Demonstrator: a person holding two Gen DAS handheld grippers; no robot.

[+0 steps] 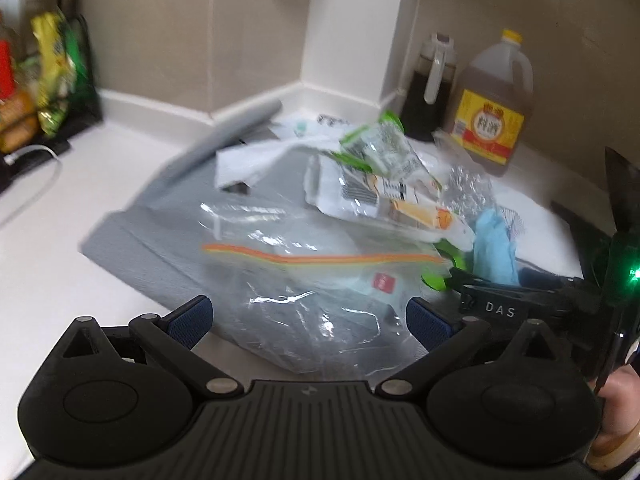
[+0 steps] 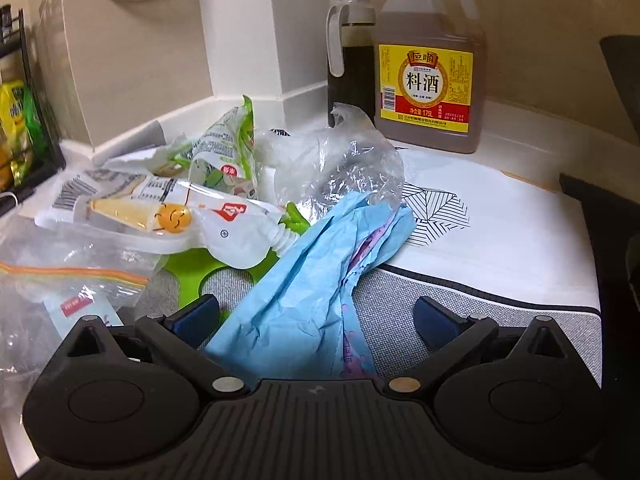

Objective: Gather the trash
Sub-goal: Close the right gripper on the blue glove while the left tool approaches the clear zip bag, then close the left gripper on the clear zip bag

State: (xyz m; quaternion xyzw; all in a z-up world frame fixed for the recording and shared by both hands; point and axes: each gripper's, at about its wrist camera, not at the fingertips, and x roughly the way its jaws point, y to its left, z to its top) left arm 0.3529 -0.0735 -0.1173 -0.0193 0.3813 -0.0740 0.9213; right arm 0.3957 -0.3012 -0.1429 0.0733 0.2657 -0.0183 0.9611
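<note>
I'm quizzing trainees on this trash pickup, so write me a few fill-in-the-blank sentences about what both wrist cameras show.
1. The crumpled sheet between the right tongs is light ____.
2. The jug with the yellow and red label stands to the ____ of the dark bottle.
3. The left tongs are ____, over the clear zip bag.

Missing words: blue; right; open

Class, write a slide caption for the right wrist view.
Open right gripper straddles a crumpled blue wrapper amid plastic trash on a kitchen counter.
</note>
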